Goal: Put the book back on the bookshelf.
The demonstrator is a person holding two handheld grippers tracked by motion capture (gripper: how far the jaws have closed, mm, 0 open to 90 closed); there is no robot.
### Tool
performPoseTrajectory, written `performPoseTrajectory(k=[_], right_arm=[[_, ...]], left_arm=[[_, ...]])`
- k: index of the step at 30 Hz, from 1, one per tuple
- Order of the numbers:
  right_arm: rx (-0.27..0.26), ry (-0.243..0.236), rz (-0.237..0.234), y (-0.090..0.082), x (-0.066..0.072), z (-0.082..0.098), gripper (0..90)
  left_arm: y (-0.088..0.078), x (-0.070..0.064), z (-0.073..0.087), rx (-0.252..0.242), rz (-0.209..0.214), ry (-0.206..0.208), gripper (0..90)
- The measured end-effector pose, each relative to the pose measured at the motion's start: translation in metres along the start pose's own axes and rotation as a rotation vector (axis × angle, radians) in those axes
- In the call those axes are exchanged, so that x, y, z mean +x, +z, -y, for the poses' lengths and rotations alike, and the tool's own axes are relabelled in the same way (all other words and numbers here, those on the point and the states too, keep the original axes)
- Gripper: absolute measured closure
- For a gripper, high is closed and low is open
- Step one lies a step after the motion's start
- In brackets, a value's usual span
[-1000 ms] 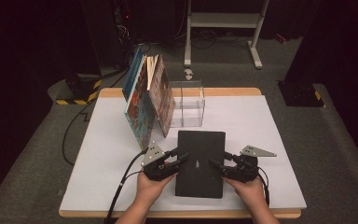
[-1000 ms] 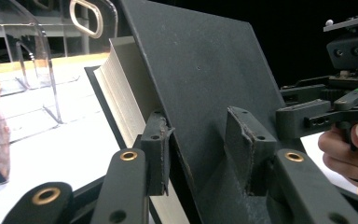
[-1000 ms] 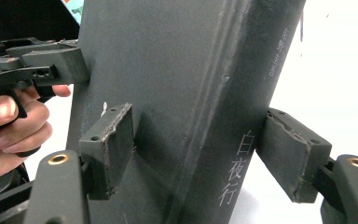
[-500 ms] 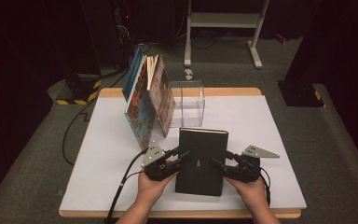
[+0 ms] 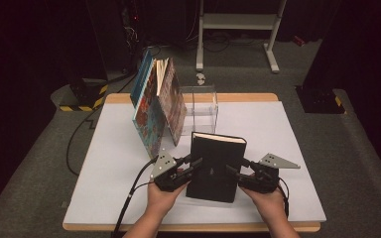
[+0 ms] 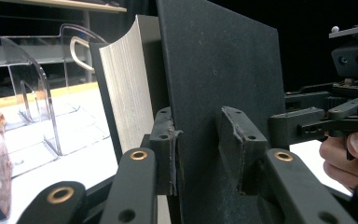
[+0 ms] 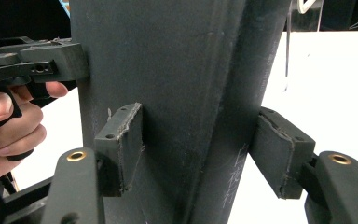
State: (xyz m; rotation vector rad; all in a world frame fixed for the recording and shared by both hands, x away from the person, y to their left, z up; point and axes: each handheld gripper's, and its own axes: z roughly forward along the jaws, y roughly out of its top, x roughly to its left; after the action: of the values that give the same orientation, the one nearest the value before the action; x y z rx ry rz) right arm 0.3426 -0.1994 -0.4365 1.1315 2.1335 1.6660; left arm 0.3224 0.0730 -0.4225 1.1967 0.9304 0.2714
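A black hardcover book [image 5: 216, 166] stands nearly upright on the white tabletop [image 5: 287, 129], pale page edge on top, between my two grippers. My left gripper [image 5: 193, 162] grips its left side. In the left gripper view its pads [image 6: 165, 149] pinch the black cover [image 6: 214, 70], with the page block [image 6: 126, 93] fanned away behind. My right gripper [image 5: 235, 168] holds the right side; its pads [image 7: 119, 144] sit on either side of the book's spine [image 7: 168, 70]. The jaws of both grippers have just been closing with the book between them.
Several colourful books [image 5: 156, 104] lean together at the back left of the table. A clear acrylic book stand [image 5: 201, 106] sits just behind the black book, and appears as a stand [image 6: 42, 102] close by in the left gripper view. A cable [image 5: 129, 203] trails from the left gripper.
The black book has gone from lying flat to standing up, its far edge raised. Both hands stayed nearly in place at its sides.
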Motion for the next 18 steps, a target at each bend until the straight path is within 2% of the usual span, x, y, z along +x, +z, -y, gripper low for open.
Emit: performPoseTrajectory(k=[13, 18], right_arm=[[-0.020, -0.030, 0.019, -0.0033, 0.0033, -0.0023, 37.9], [-0.023, -0.040, 0.028, -0.0036, 0.0049, -0.0029, 38.0]], left_arm=[[0.0006, -0.0018, -0.0018, -0.008, 0.005, 0.017, 67.6], [0.0009, -0.0022, -0.0021, -0.014, 0.005, 0.012, 67.6]])
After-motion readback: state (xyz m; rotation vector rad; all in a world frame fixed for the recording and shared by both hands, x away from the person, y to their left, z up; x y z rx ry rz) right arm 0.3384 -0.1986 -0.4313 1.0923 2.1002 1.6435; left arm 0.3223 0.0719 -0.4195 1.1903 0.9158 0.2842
